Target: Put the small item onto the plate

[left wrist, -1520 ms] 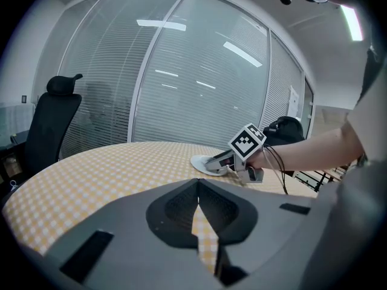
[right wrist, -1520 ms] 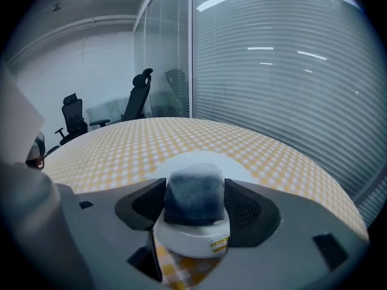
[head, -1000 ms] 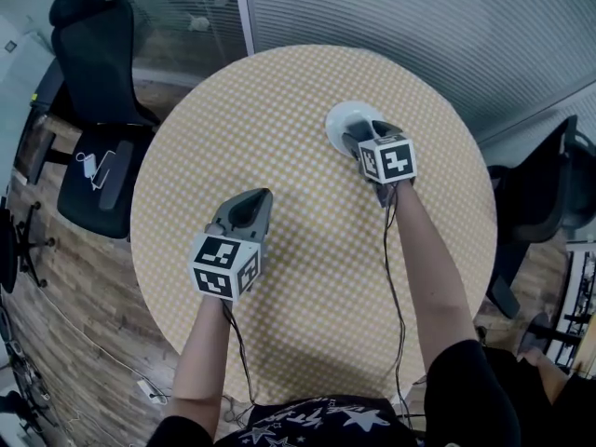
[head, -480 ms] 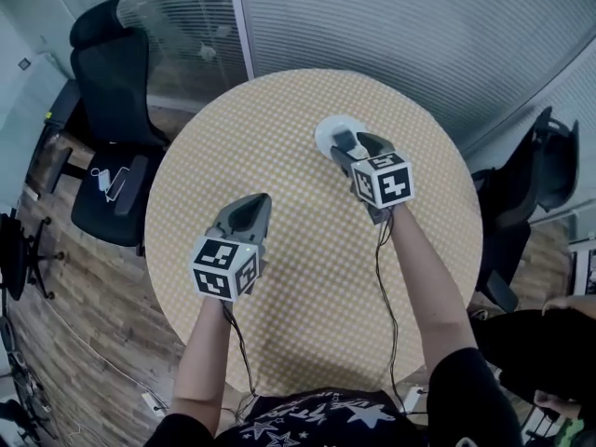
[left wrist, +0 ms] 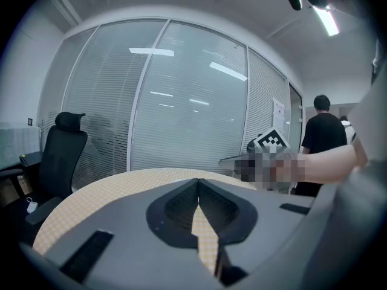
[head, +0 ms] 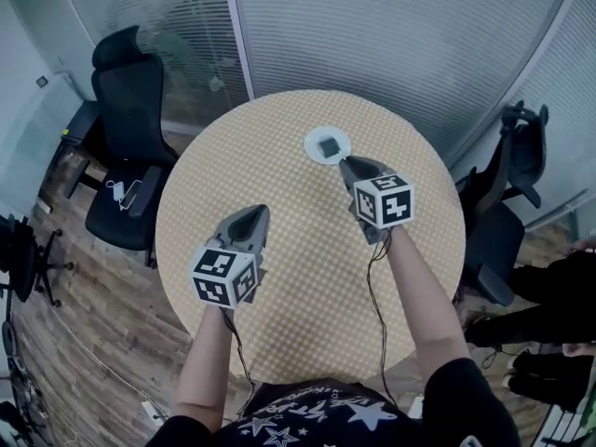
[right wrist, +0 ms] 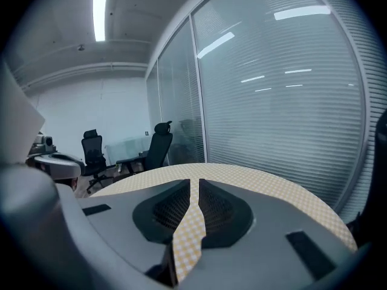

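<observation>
A small dark square item [head: 328,144] lies in the middle of a white plate [head: 310,148] on the far part of the round checked table [head: 307,277]. My right gripper [head: 350,164] hovers just right of and nearer than the plate, clear of it. Its jaws are closing, with only a thin gap left and nothing between them [right wrist: 194,183]. My left gripper [head: 259,210] hangs over the table's left middle, far from the plate. Its jaws meet at the tips and hold nothing [left wrist: 198,183].
Black office chairs stand at the table's left [head: 126,101] and right [head: 507,184]. A glass wall with blinds [head: 391,26] runs behind the table. A person in black [left wrist: 323,138] stands at the right in the left gripper view.
My right gripper has drawn back from over the plate toward me, and the small item now shows lying on the plate. The left gripper has stayed put.
</observation>
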The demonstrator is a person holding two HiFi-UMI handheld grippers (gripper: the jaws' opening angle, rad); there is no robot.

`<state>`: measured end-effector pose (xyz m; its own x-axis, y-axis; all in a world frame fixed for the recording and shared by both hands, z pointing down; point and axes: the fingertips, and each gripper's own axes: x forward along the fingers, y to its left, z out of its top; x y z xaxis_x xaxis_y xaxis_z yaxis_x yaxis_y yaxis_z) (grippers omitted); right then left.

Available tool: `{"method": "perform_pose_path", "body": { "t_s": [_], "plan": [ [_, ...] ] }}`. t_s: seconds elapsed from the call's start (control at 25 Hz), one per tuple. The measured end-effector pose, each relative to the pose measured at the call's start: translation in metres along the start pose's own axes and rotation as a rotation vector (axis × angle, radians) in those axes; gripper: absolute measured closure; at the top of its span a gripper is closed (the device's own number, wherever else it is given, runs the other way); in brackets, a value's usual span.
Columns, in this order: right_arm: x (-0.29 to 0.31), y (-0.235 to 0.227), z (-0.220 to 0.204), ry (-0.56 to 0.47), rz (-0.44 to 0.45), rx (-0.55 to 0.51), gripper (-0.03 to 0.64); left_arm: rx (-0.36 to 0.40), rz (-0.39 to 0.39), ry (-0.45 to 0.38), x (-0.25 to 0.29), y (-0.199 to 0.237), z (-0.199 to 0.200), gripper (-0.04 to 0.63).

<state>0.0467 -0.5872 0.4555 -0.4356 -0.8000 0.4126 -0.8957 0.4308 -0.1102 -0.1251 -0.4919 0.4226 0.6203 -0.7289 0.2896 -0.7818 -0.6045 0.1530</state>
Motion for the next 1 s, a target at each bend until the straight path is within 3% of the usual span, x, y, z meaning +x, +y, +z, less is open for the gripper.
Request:
{"method": "perform_pose_path", "body": {
  "t_s": [0.2, 0.6, 0.84, 1.0],
  "plan": [
    [-0.059, 0.012, 0.001, -0.059, 0.04, 0.057, 0.563, 0.012, -0.003, -0.03, -0.023, -0.05, 0.008, 0.588],
    [-0.195, 0.071, -0.005, -0.173, 0.171, -0.015, 0.568, 0.023, 0.009, -0.085, -0.088, -0.155, 0.006, 0.588],
    [-0.27, 0.111, -0.024, -0.261, 0.225, -0.032, 0.578, 0.02, 0.023, -0.089, -0.137, -0.212, -0.015, 0.588],
    [-0.299, 0.128, -0.055, -0.258, 0.267, -0.045, 0.583, 0.005, 0.036, -0.068, -0.166, -0.242, -0.04, 0.588]
  ]
}}
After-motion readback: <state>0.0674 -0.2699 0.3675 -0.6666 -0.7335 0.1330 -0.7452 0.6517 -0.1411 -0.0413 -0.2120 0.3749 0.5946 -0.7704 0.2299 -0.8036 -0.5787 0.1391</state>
